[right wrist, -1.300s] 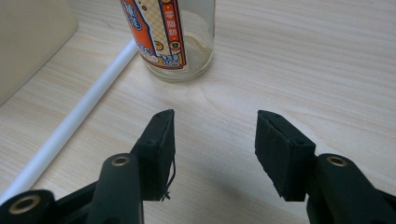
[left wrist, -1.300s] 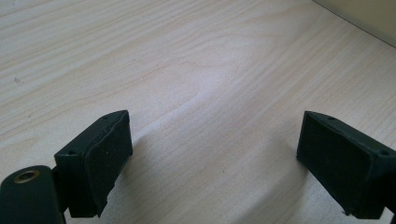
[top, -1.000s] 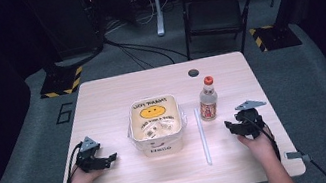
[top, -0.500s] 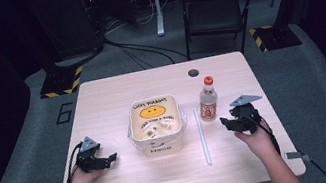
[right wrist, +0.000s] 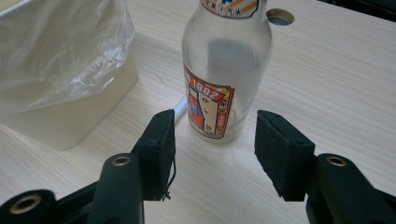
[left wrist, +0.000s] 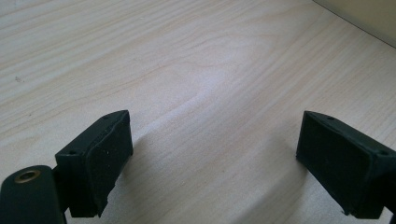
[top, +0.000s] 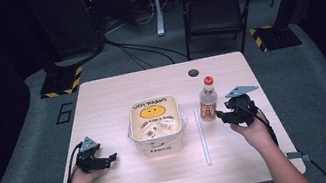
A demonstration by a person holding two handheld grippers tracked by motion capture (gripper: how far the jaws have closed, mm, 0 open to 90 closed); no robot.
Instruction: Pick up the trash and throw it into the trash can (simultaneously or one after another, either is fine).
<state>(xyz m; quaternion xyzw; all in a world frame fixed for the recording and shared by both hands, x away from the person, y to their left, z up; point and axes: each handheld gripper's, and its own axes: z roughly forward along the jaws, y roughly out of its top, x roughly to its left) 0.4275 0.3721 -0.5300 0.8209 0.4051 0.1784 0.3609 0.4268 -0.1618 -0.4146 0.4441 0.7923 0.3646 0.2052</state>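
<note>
The right gripper [top: 226, 116] is held off the surface [top: 115, 92] on a raised hand, angled toward the bottle [top: 209, 103], which stands upright between the lined tub [top: 159, 145] and that hand. In the right gripper view its fingers [right wrist: 161, 144] are spread with nothing between them, the bottle just ahead of the gap and untouched. The left gripper [top: 107, 159] lies low by the near left edge, forearm flat, its fingers [left wrist: 105, 154] spread wide over bare wood.

The right tool [top: 221, 116] has moved closer to the bottle [top: 207, 99].
</note>
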